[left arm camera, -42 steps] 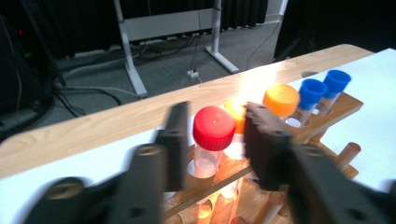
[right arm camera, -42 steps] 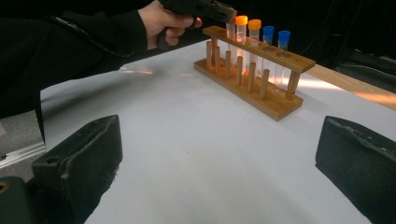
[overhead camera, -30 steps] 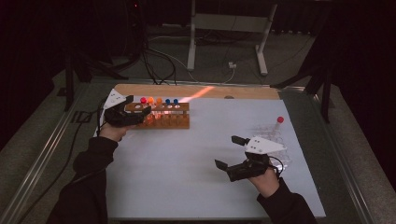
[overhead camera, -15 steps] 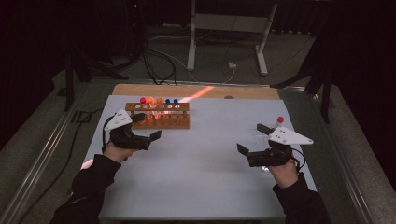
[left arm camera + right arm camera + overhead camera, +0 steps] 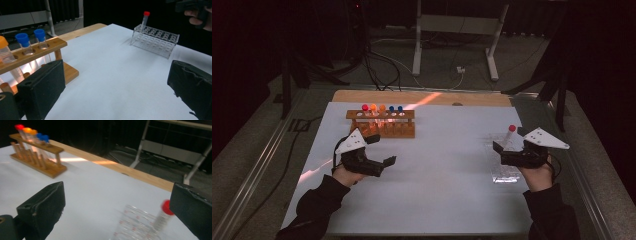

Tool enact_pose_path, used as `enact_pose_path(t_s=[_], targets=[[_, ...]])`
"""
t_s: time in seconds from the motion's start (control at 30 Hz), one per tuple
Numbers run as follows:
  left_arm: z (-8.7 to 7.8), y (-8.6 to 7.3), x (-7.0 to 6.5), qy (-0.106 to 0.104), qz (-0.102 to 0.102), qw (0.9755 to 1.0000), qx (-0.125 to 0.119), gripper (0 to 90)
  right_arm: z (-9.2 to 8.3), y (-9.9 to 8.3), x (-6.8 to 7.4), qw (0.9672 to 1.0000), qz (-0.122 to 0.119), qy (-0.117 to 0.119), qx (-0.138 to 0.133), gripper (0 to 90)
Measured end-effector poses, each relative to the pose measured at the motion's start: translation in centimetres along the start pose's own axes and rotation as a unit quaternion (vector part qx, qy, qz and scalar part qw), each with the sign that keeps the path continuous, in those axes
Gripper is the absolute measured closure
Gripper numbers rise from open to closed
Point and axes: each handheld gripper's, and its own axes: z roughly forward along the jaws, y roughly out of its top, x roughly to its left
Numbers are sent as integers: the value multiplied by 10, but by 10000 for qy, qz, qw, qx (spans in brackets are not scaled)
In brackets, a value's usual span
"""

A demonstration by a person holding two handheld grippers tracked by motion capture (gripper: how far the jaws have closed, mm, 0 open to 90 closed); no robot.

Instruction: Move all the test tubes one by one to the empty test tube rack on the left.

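- Both hands had shifted: the left gripper drew back from the wooden rack, fingers just spreading, nothing between.
- Right gripper, fingers apart, hovered beside the red-capped tube standing in the clear rack on the bench.

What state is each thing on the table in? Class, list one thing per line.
Wooden rack: upright, holding five capped tubes.
Clear rack: upright, one tube in it.
Red-capped tube: standing, capped.
Left hand-held gripper: open, empty.
Right hand-held gripper: open, empty.

No text, label, brand or number can be read; faint red marks on the clear plastic tube rack between the fingers are blurred.
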Motion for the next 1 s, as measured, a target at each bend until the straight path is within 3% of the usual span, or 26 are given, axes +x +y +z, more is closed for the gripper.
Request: enact_pose_path(t_s=[0.2, 0.33, 0.43, 0.73, 1.0], targets=[[4, 2, -10, -103, 156, 9998, 62, 25, 8, -13, -27, 9987, 279, -314, 288, 4], [5, 3, -14, -135, 237, 9996, 79, 25, 13, -21, -38, 9961, 423, -643, 425, 108], [6, 3, -16, -150, 255, 9995, 102, 25, 17, -25, -44, 9944, 507, -761, 531, 208], [6, 3, -18, -207, 255, 9994, 136, 25, 33, -36, -51, 9897, 557, -652, 1143, 495], [5, 2, -18, -177, 249, 9995, 122, 25, 42, -39, -56, 9889, 704, -598, 1161, 589]])
